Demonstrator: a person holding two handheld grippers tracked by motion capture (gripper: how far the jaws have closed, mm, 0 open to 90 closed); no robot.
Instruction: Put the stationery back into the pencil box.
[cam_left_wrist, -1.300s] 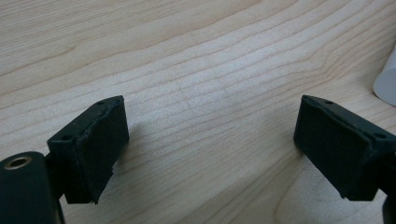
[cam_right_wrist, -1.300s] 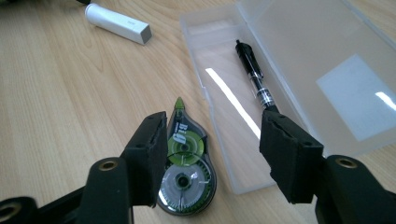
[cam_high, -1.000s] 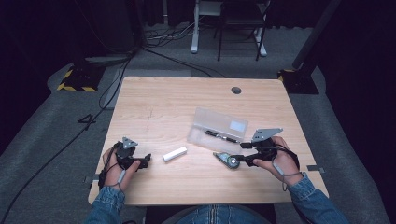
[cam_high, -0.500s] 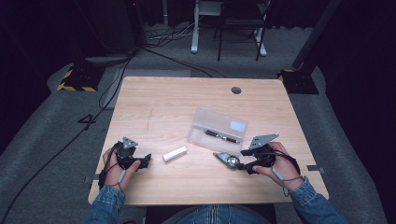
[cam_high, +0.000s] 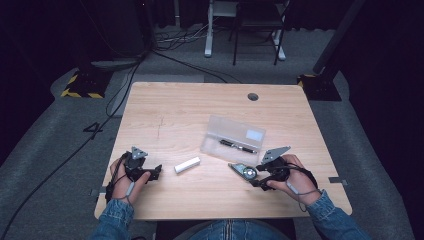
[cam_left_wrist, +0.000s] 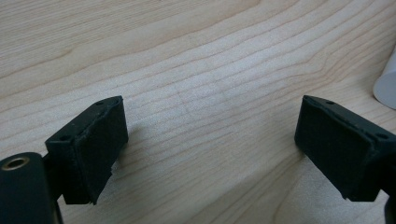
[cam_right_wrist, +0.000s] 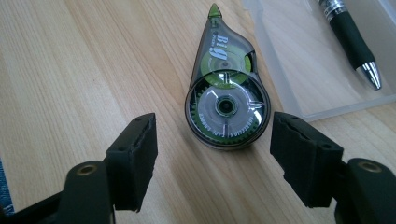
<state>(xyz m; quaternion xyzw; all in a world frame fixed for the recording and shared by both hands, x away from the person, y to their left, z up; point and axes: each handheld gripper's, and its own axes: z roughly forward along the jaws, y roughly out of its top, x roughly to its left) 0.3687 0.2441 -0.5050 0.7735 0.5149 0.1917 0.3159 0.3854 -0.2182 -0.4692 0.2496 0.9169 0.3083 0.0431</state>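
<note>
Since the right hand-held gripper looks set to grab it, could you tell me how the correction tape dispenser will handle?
The correction tape dispenser looks like stiff, light plastic. Lying flat, it should slide, not roll. Its rounded, glossy shell may slip between pads.

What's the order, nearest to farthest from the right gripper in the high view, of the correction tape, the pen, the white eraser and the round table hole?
From the right gripper:
1. Correction tape, lying just ahead of its open jaws.
2. Pen, inside the clear case behind the tape.
3. White eraser, off toward the left gripper.
4. Table hole, at the far edge.
</note>
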